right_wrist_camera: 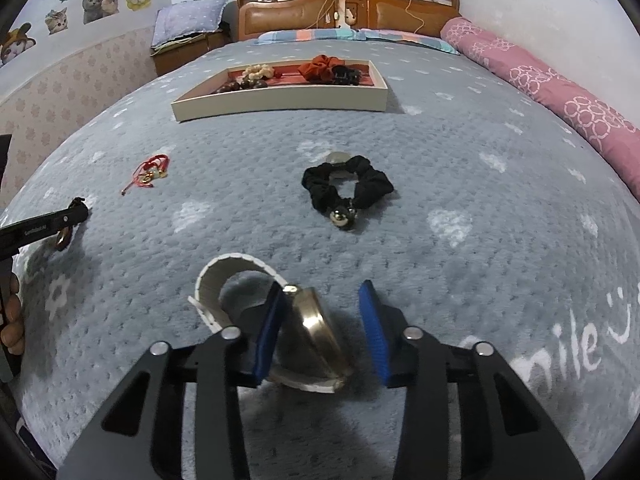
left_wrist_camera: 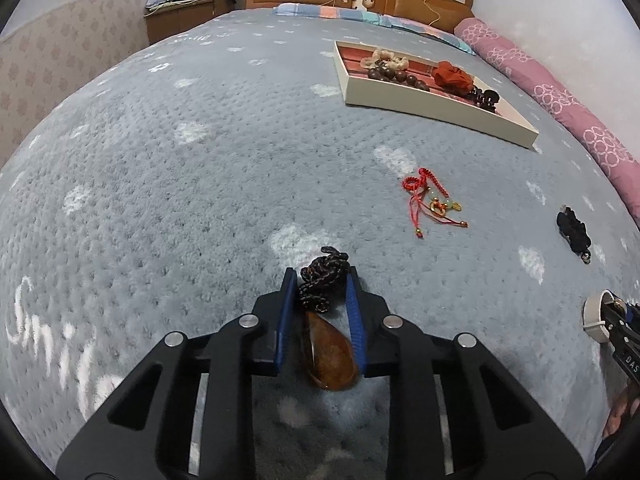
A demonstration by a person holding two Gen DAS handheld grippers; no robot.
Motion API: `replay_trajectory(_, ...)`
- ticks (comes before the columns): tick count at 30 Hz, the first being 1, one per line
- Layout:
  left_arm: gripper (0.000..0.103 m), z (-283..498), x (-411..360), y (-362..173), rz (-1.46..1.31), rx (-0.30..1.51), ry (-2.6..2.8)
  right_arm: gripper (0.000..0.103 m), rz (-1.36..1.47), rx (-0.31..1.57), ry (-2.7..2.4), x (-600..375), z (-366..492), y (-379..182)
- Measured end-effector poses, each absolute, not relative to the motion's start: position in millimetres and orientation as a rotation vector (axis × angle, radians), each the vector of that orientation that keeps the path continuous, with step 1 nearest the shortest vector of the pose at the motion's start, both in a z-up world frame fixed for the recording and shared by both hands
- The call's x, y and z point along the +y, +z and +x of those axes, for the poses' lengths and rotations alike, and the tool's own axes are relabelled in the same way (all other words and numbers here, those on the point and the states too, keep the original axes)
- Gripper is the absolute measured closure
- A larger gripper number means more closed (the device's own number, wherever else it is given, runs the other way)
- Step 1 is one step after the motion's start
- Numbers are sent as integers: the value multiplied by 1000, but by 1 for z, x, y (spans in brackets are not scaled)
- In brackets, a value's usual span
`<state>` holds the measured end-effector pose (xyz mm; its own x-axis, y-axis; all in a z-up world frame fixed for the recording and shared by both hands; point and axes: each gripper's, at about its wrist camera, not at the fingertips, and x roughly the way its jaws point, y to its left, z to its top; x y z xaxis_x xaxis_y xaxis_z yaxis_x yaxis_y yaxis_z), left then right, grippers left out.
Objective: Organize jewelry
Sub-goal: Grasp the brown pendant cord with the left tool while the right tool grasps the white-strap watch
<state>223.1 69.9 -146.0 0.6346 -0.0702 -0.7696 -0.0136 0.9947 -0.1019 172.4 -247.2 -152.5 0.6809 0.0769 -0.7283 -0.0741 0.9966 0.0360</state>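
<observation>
In the left wrist view my left gripper (left_wrist_camera: 321,274) is shut on a pendant necklace: its blue pads press the bunched black cord (left_wrist_camera: 322,280), and the amber teardrop pendant (left_wrist_camera: 330,354) lies between the fingers on the blanket. In the right wrist view my right gripper (right_wrist_camera: 322,288) is open around a white-strapped watch (right_wrist_camera: 316,324). The left pad touches the tilted metal case and a gap shows at the right pad. A cream tray (left_wrist_camera: 420,108) (right_wrist_camera: 280,100) far up the bed holds dark beads, a red scrunchie, a cream scrunchie and a black clip.
A red string bracelet (left_wrist_camera: 434,200) (right_wrist_camera: 152,170) and a black scrunchie (left_wrist_camera: 574,232) (right_wrist_camera: 346,186) lie loose on the grey-blue blanket. A pink bolster (left_wrist_camera: 560,104) runs along the right edge, with the wooden headboard (right_wrist_camera: 348,8) behind. A hand (right_wrist_camera: 12,320) shows at the left edge.
</observation>
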Motion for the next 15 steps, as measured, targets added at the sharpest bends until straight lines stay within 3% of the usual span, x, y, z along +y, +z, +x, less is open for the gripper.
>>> replay_trajectory(5,82,221,66,-145,-78,877,-37,77,14,813,98,-248,171,-151)
replay_trajectory(15,83,219,64,-144,-64,869,-23,84,30,809,85,-251,171,-151)
